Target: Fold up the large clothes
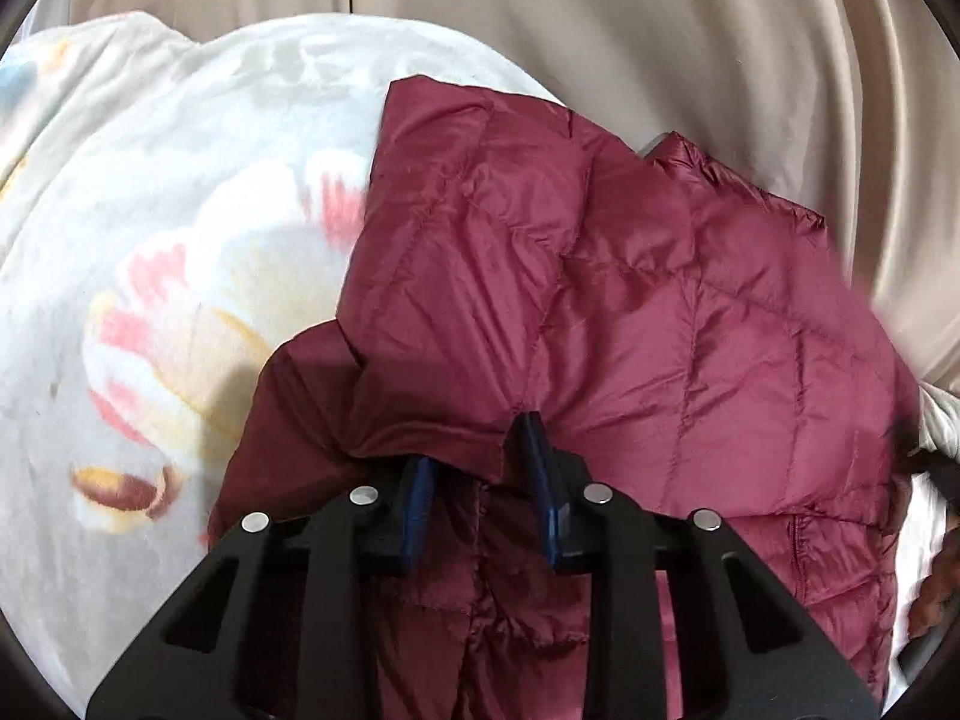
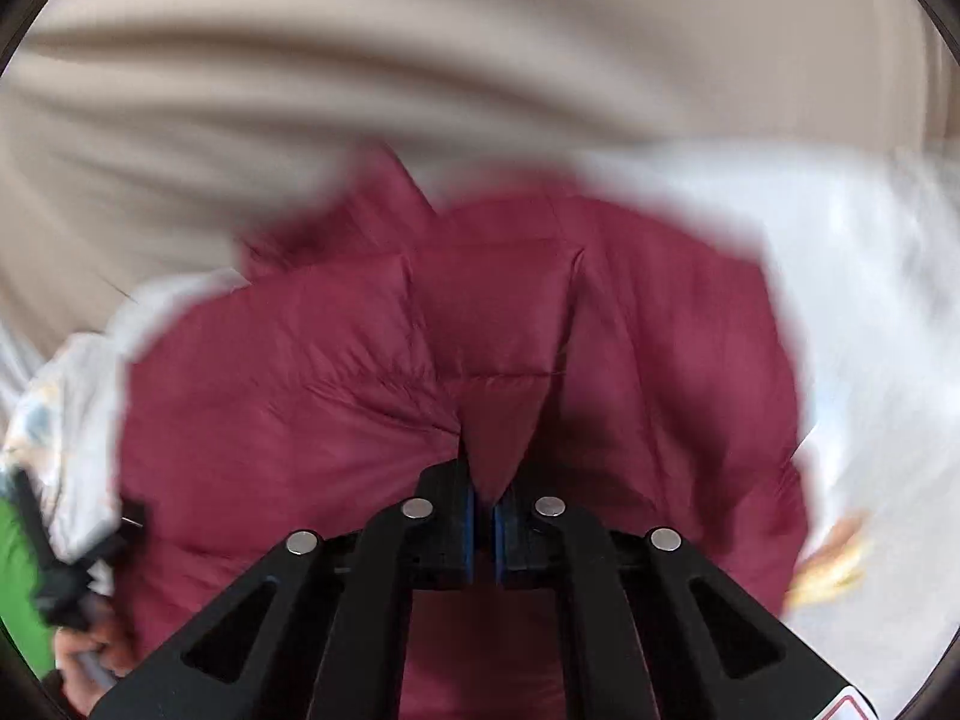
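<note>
Over a floral blanket (image 1: 180,228) we pinch the jacket (image 1: 630,300) in both grippers, left gripper (image 1: 480,474) and right gripper (image 2: 485,498) each clamped on fabric, so a flap can fold across.

Backdrop: a beige curtain (image 1: 660,60) hung in soft vertical folds behind everything, with a dark seam running down it in the left wrist view.
Surface: a white fleece blanket (image 1: 180,210) lay spread out, printed with pink, yellow and maroon flowers.
Light: it fell evenly, with a sheen on the curtain folds.
Right wrist view: curtain and blanket showed only as blurred streaks.
</note>
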{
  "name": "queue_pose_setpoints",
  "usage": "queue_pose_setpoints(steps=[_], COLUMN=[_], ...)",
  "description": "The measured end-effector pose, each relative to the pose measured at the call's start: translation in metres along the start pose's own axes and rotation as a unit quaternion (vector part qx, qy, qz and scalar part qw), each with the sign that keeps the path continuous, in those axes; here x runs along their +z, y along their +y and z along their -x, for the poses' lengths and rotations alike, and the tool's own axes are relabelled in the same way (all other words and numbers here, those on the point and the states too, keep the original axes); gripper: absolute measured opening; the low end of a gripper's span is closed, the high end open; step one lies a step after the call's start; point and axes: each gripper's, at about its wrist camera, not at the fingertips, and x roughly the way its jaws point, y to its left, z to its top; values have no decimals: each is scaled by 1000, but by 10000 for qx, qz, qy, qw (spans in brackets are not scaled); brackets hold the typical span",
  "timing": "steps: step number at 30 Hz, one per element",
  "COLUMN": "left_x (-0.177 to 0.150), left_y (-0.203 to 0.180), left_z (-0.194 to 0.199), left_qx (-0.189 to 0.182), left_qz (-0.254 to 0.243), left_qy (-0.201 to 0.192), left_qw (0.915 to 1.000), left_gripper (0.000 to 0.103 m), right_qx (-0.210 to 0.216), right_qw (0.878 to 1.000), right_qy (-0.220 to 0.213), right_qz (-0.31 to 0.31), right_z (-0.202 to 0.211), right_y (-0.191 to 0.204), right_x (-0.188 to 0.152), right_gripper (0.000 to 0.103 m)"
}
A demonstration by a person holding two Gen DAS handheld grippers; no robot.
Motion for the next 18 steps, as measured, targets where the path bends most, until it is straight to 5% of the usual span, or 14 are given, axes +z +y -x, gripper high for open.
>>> queue_pose_setpoints(steps=[4,8,10,18], left_x=[-3,-6,-7,11], left_y=[10,14,20,33], left_z=[1,5,16,70], left_qx=[-13,-5,-32,-262], left_qz=[-20,-21,67,343], left_qy=[-15,-60,-130,-512], left_qw=[10000,10000,9999,9978], left_gripper=[29,29,28,30], right_qx=[374,-39,-7,929], right_qw=[9987,9966,9938,9884], right_qy=[-167,-747,-1062,-418], right_qz=[-311,-335,-327,1123], right_z=[2,43,70,44], right_y=[-15,-20,-14,112], right_x=[-5,-2,-4,-9], right_gripper=[4,19,19,19])
